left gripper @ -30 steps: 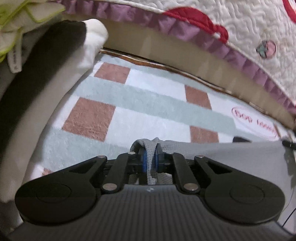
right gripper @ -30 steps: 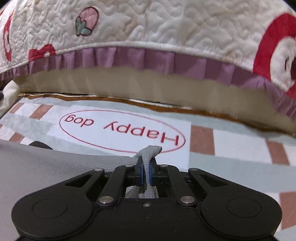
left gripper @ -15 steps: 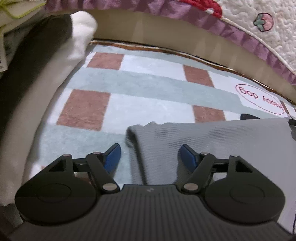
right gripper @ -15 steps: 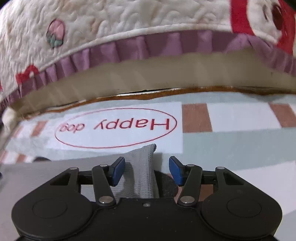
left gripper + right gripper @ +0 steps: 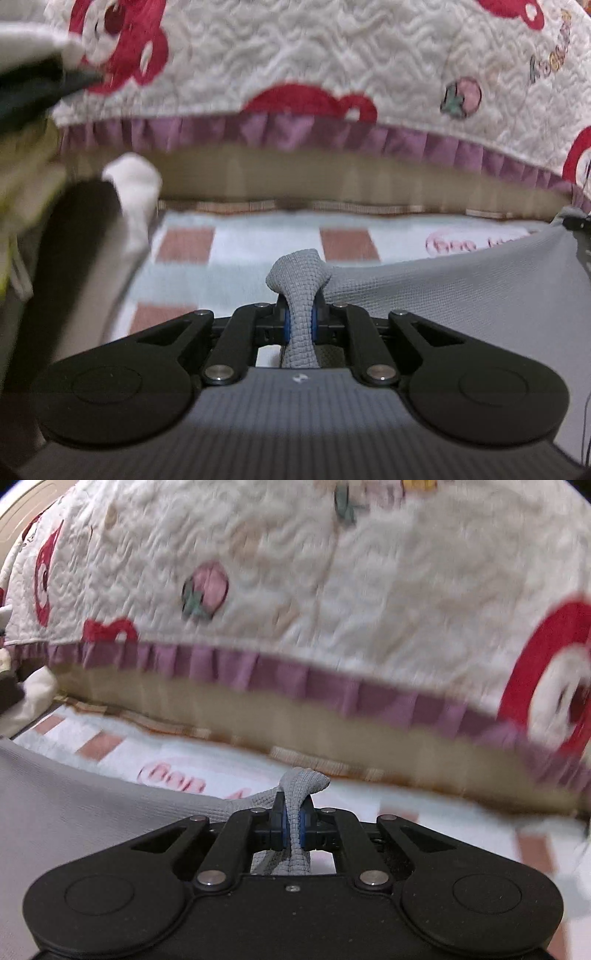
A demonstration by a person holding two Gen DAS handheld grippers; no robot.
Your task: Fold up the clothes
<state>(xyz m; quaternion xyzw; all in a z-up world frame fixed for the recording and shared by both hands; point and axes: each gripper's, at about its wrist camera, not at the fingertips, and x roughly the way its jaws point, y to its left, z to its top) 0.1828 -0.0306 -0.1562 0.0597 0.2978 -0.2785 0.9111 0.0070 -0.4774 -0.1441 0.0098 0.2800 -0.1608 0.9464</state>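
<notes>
Quilted bedspread beyond grey garment, checked rug.

Grey knit garment, corners pinched, stretched taut.

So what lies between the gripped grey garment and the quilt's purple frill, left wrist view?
Checked mat, then a beige base panel; nothing else between grey garment and frill.

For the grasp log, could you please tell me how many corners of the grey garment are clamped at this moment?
2: one in the left hand-held gripper, one in the right hand-held gripper. The grey garment hangs between them; other corners are out of view.
</notes>
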